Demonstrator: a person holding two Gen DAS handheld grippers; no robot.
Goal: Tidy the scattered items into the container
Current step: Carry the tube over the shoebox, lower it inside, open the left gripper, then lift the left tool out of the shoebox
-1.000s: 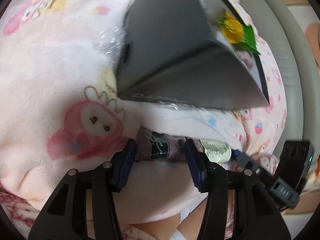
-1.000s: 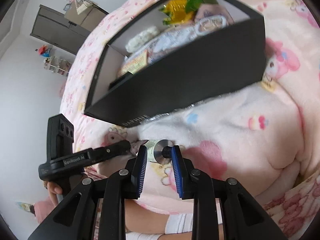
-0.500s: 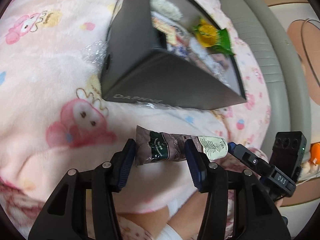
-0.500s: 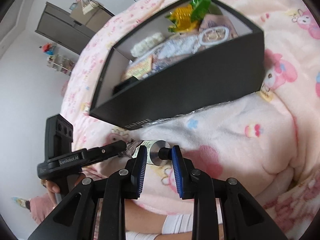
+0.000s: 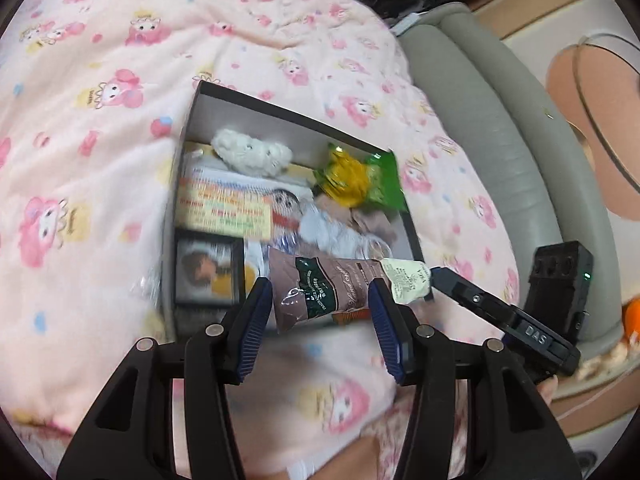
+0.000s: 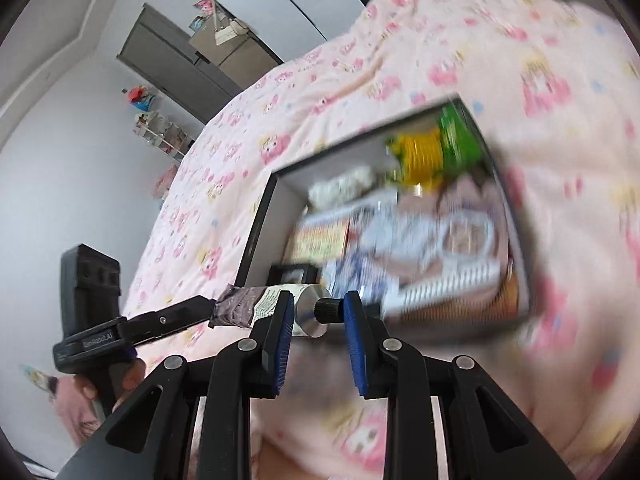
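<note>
A brown and white hand cream tube [image 5: 324, 288] hangs in the air over the near edge of the black box [image 5: 188, 200]. My left gripper [image 5: 320, 312] is shut on its crimped brown end. My right gripper [image 6: 318, 312] is shut on the other end, its pads on the black cap [image 6: 330, 310] and silver shoulder. In the right wrist view the tube [image 6: 256, 304] runs leftwards to a left gripper finger [image 6: 176, 316]. The box [image 6: 256, 232] holds a white fluffy item [image 5: 252, 152], a yellow-green packet [image 5: 356, 180], a framed picture [image 5: 208, 272] and a spiral notebook [image 6: 448, 284].
A pink cartoon-print blanket [image 5: 80, 120] lies under and around the box. A grey padded edge [image 5: 480, 120] runs along the right. A person's hand [image 6: 128, 380] holds the left gripper's handle. A dark cabinet [image 6: 172, 56] stands against the far white wall.
Both grippers have risen together with the tube, lifting it off the blanket. The box, seen before from its side, now shows its inside from above.
</note>
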